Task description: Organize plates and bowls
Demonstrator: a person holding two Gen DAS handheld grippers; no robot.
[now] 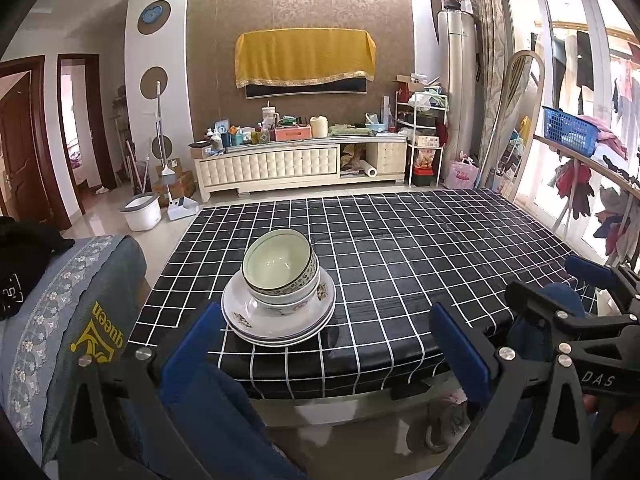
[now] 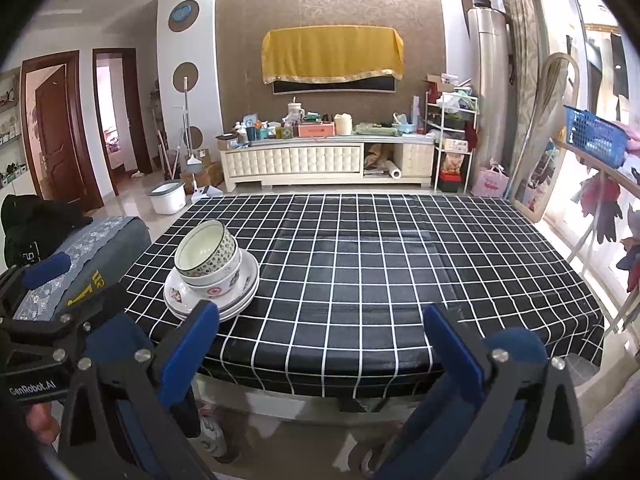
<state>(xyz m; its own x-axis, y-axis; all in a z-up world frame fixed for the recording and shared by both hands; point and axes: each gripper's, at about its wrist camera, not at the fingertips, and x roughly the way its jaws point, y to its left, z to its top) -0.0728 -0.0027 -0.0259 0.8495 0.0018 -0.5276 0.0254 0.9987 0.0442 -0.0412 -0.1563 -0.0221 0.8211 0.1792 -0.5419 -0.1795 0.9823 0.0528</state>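
Note:
Near the front left of the black checked table (image 1: 400, 256) stands one stack (image 1: 278, 300): white plates (image 1: 256, 326) with dark rim lines and flower prints, and on them two nested bowls. The top bowl (image 1: 276, 266) has a patterned outside and a pale inside, and it leans slightly. In the right wrist view the same stack (image 2: 212, 276) is at the left. My left gripper (image 1: 326, 320) is open and empty, just short of the plates' near rim. My right gripper (image 2: 322, 318) is open and empty, to the right of the stack; its left fingertip (image 2: 206, 316) overlaps the plates' rim.
A grey embroidered seat cover (image 1: 80, 312) with a black garment (image 1: 28, 248) stands against the table's left side. A drying rack with clothes (image 1: 600, 184) lines the right. A cluttered TV cabinet (image 1: 296, 160) sits beyond the far edge. Shoes (image 1: 444, 420) show under the near edge.

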